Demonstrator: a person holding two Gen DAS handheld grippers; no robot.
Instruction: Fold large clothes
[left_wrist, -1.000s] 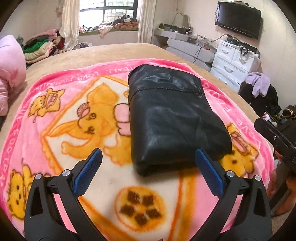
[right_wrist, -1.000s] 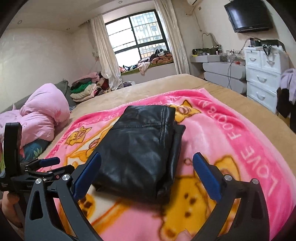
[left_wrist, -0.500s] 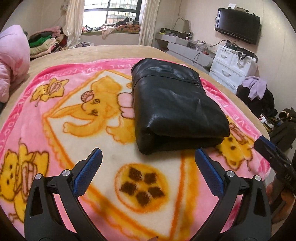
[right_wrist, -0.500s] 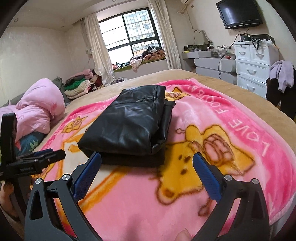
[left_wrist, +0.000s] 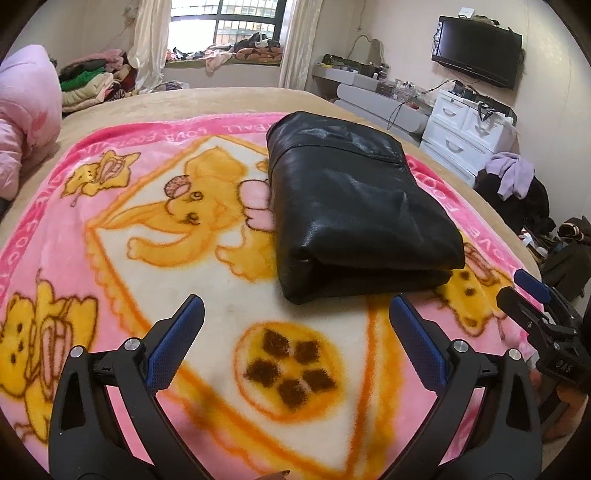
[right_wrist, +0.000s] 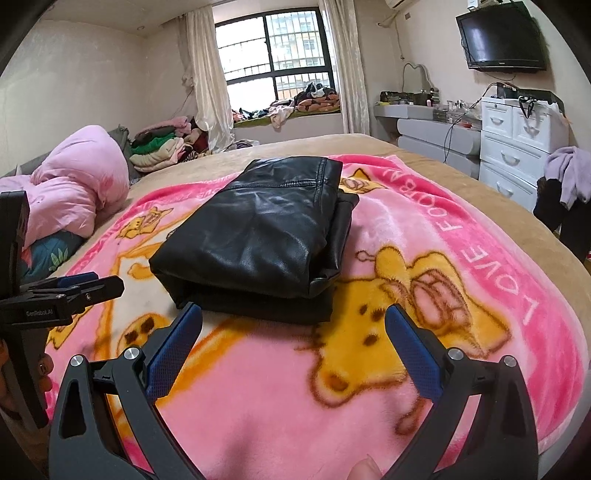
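We see the folded black leather garment (left_wrist: 351, 206) lying on the pink cartoon-print fleece blanket (left_wrist: 147, 236), its long axis running away from us toward the window, its rounded fold edge nearest. Our left gripper (left_wrist: 295, 332) and right gripper (right_wrist: 293, 328) hang spread wide and empty, just short of that edge. Bare blanket surrounds the bundle on every side.

Blanket (left_wrist: 110, 206) cut off at the near and left edges, its near print blurred. Dresser (right_wrist: 517, 147) clutter too small to identify. Garment's (right_wrist: 258, 236) lower layers hidden beneath the top fold.
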